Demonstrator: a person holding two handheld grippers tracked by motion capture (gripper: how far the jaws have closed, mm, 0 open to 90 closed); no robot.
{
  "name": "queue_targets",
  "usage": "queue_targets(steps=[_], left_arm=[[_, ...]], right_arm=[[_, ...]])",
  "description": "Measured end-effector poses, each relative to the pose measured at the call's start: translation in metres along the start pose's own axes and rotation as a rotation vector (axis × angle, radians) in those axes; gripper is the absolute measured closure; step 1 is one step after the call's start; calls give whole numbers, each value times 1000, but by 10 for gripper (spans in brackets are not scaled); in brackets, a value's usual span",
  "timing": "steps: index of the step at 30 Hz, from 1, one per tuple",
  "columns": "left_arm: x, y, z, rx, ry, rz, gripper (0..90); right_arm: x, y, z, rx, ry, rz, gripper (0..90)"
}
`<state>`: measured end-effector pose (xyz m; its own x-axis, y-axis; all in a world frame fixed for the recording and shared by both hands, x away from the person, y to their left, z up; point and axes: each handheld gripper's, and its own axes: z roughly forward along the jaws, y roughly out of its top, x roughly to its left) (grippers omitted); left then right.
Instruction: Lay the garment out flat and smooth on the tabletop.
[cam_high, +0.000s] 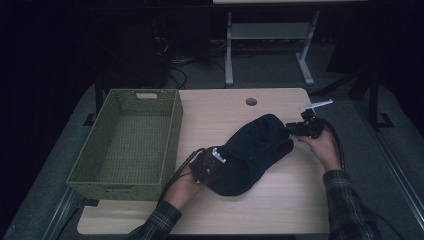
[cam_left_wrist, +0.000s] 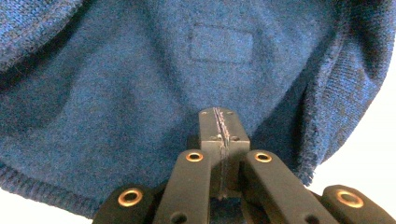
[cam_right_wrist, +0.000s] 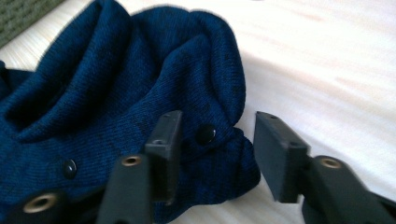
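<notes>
Blue knit garment (cam_right_wrist: 116, 93) between hand-held grippers

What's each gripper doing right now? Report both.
Left gripper: shut on the sweater.
Right gripper: open, jaws straddling a fold of the sweater, not pressing it.
</notes>
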<state>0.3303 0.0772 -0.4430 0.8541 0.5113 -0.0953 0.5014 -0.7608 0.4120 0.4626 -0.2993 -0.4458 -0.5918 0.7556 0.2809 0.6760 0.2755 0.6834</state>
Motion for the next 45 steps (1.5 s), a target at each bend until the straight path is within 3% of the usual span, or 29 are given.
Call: queue_targets(steps=[2,3,5,6,7,13,14,16,23,27,30,33,37,41,45], left_arm=[[0,0,0,4,5,6,899],[0,0,0,3,8,7,899],[0,0,0,3,8,7,899],[0,0,0,3,7,7,899],[0,0,0,3,7,7,898],[0,0,0,7,6,6,899],[0,0,0,2,4,1,899],[0,0,0,-3,-1,-5,899],[1,0,0,-4,-3,-8,899],[0,0,0,-2,0,-6,899],[0,0,0,-3,-1,-7,899],[0,0,0,-3,1,-7,899],[0,0,0,-3,0,-6,898],[1,0,0,-3,-2,-3,898],[-2,2,0,16,22,23,898]], right_arm=[[0,-2,4,19,-1,-7,659],[0,-2,4,23,-3,-8,774],[3,-3,3,24,-23,-23,817],[4,-2,2,25,-29,-35,895],[7,-2,0,21,-49,-60,898],[14,8,-11,5,-64,-82,896],[14,8,-12,0,-72,-88,871],[11,8,-15,-6,-72,-77,729],[-1,-7,-25,5,-57,-40,590],[-5,-15,-24,30,-15,-36,520],[-3,-17,-17,45,11,-60,484],[2,-15,-6,66,11,-67,488],[8,-12,7,75,9,-87,629],[9,-12,8,79,24,-80,768],[13,-7,-1,59,-7,-113,800]])
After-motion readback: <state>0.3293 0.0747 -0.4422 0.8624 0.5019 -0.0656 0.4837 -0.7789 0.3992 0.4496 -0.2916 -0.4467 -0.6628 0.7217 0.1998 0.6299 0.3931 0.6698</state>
